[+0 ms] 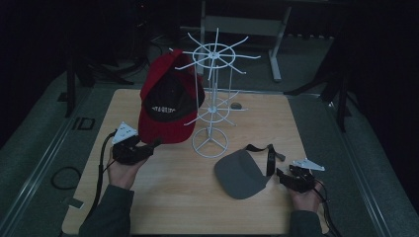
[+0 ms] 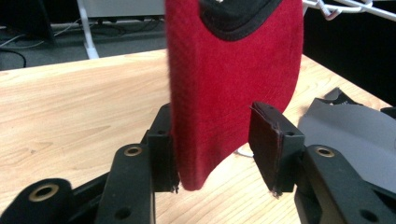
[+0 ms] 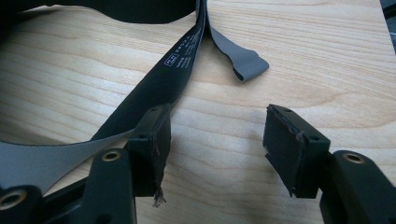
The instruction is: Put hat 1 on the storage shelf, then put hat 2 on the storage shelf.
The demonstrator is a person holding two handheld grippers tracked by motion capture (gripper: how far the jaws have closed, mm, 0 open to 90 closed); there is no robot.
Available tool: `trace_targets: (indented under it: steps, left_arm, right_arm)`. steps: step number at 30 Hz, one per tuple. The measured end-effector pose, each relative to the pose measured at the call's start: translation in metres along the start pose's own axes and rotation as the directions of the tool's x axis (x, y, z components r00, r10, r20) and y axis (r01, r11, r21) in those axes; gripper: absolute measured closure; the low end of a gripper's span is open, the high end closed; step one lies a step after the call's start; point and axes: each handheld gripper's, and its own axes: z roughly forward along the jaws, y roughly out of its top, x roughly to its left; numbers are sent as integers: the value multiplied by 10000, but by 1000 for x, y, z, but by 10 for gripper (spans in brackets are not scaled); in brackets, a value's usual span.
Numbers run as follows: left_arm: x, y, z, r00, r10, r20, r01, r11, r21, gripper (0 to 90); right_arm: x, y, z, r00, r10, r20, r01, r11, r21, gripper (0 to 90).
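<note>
Tongs [image 1: 157,144] in the person's left hand stand open beneath a red fabric baseball cap with a black inner band [image 1: 165,101], which hangs from a white wire rotating display rack [image 1: 211,98] at the middle of the light wooden desk [image 1: 178,197]. In the left gripper view the cap's red brim [image 2: 224,88] hangs down between the two black jaws; it lies against the left pad [image 2: 163,154] and stands clear of the right pad, so the jaws do not press on it. No other thing is between them.

The right tongs [image 1: 282,176] rest near the desk's right edge, just beside a grey fabric cap with a black strap [image 1: 242,174] that lies flat on the wood in front of the rack's round base. In the right gripper view these jaws are spread wide over bare wood and hold nothing. The cap's black strap [image 3: 163,88] runs past the outer side of the left jaw, and its grey strap end [image 3: 245,65] lies on the desk ahead of the jaws.
</note>
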Motion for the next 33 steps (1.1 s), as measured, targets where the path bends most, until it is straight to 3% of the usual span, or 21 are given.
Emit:
trace_targets:
  steps: [11,16,33]
  left_arm:
    - [0,-19,0,9994,344,-54,-342,9991,270,521]
    - [2,-32,3,9995,292,-104,-285,9978,594,513]
    - [10,-59,21,9951,784,-596,-693,9875,1414,513]
  right_arm:
    - [0,0,0,10000,7,0,-7,10000,5,416]
    - [0,0,0,10000,8,0,-8,10000,5,416]
    - [1,2,0,10000,-42,-77,43,9999,138,391]
